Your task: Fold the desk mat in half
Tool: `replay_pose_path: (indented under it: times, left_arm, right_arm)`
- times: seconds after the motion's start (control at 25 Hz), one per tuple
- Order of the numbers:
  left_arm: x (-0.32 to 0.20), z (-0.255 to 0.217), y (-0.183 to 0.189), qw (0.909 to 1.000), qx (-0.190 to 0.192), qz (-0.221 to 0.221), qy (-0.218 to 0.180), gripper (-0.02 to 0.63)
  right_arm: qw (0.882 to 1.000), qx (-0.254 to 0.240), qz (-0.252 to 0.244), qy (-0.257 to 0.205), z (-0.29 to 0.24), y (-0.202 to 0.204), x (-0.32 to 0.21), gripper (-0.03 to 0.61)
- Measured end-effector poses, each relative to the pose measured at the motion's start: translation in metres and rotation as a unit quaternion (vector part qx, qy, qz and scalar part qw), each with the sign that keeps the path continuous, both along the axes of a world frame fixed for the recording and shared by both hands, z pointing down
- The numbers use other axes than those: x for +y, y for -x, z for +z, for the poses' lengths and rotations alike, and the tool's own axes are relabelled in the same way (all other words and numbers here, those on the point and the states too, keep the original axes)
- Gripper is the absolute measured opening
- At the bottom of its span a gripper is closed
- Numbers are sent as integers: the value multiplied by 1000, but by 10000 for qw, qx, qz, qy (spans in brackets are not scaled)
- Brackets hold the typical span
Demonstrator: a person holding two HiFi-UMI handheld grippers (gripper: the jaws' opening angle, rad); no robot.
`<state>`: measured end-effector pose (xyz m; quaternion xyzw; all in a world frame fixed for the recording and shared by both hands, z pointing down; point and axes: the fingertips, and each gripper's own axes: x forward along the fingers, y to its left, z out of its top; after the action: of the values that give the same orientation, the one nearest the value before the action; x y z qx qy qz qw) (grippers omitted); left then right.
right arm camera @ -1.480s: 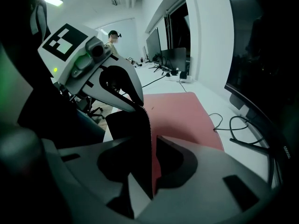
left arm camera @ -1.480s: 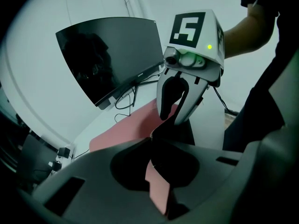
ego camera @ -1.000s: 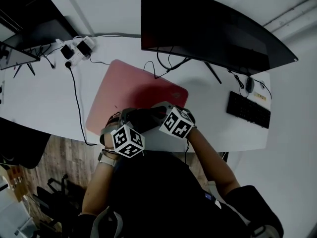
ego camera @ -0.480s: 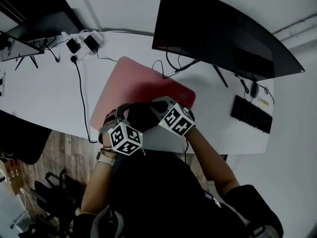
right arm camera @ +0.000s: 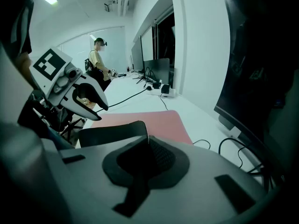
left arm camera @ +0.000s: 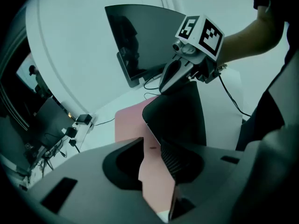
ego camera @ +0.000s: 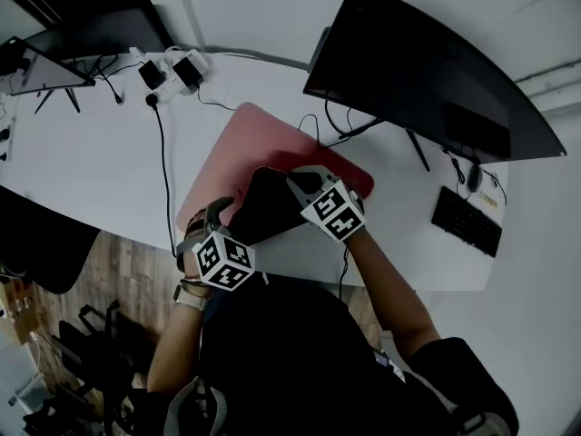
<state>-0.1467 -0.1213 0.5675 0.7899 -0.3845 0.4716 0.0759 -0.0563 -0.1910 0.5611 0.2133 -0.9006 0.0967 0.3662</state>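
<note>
Since the desk mat [ego camera: 245, 143] is the main thing, I'll start there. It lies pink side up on the white desk [ego camera: 91, 162], about mid-frame in the head view, running toward the big dark monitor [ego camera: 427, 80] at the upper right. Its near edge is lifted off the desk and curled back, so the black underside [ego camera: 268, 207] shows as a dark flap just above the two marker cubes.

The right gripper [ego camera: 300, 182] has its fingers pressed together on that raised edge. In the right gripper view the black strip runs right into the closed jaws [right arm camera: 147, 155], with the pink surface [right arm camera: 154, 120] stretching away behind.

The left gripper [ego camera: 218, 221] sits at the lower left of the flap. In the left gripper view the pink sheet [left arm camera: 156, 176] stands on edge between its fingers [left arm camera: 152, 160], which are easing apart. The ribbed pad sits beside the sheet and there's a dark gap on the other side.

As for labels, each cube carries black-and-white square markers and that's it. A yellowish tag near the keyboard [ego camera: 465, 222] at the right edge is too small to read.

Further out, a power strip [ego camera: 168, 73] with black plugs sits at the upper left and a black cable [ego camera: 163, 171] trails down off the desk edge. A person [right arm camera: 98, 55] stands far back in the right gripper view.
</note>
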Motion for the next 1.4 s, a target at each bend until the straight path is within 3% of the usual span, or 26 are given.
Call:
replay_pose_path:
  times: [0.64,1.04,1.4]
  left_arm:
    - [23,12,62,9985,178,-369,353,117]
    - [26,24,68,9948,517,-372,792,118]
    - [27,40,76,9866,810,-334,1374,181]
  right_arm:
    - [9990,174,378,-137,5,35,-61,21]
    - [9980,280,556,-109,17,49,-100,21]
    - [9967,339,719,-169,27,56,-131,20]
